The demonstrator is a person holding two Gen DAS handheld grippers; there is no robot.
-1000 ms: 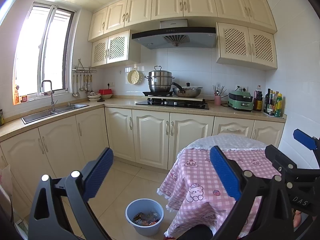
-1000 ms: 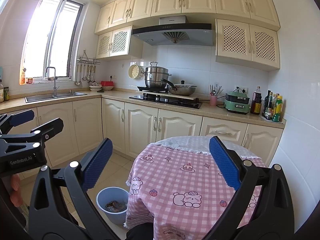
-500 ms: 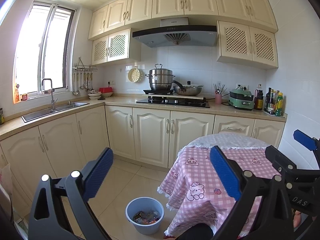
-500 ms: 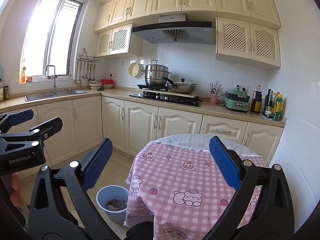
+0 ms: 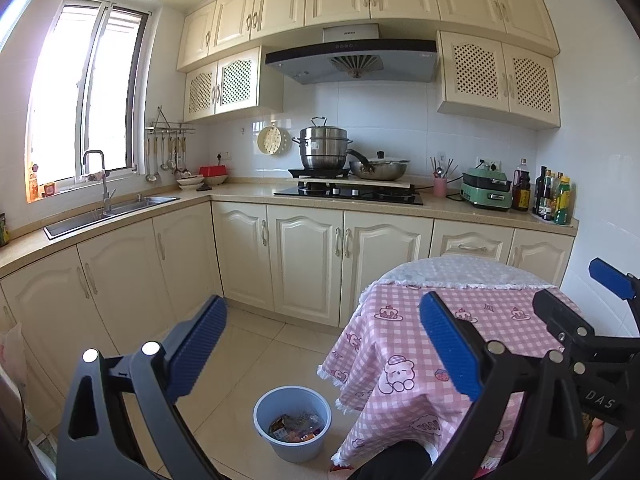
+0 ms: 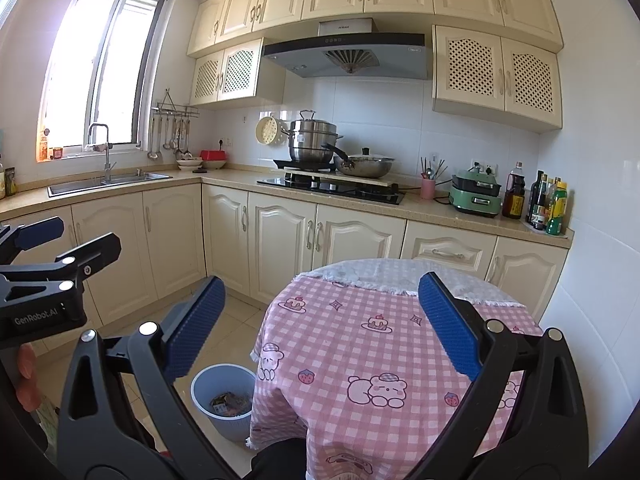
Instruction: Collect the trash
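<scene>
Two grippers, left (image 5: 320, 344) and right (image 6: 320, 320), hold their jaws apart and empty. Over the last second we note only a slight downward drift of the scene. Trash (image 5: 296, 427) sits in the bin (image 5: 280, 446), lower centre; tabletop (image 6: 400, 344) bare, collection apparently complete.

In front of me stands a round table (image 6: 400, 412) draped in a pink checked cloth with cartoon bears; a pale lace cloth (image 6: 404, 274) lies over its far edge. On the beige tiled floor (image 5: 256, 340), just beside the table, sits a light-blue plastic bin (image 5: 276, 446) with wrappers inside.
</scene>
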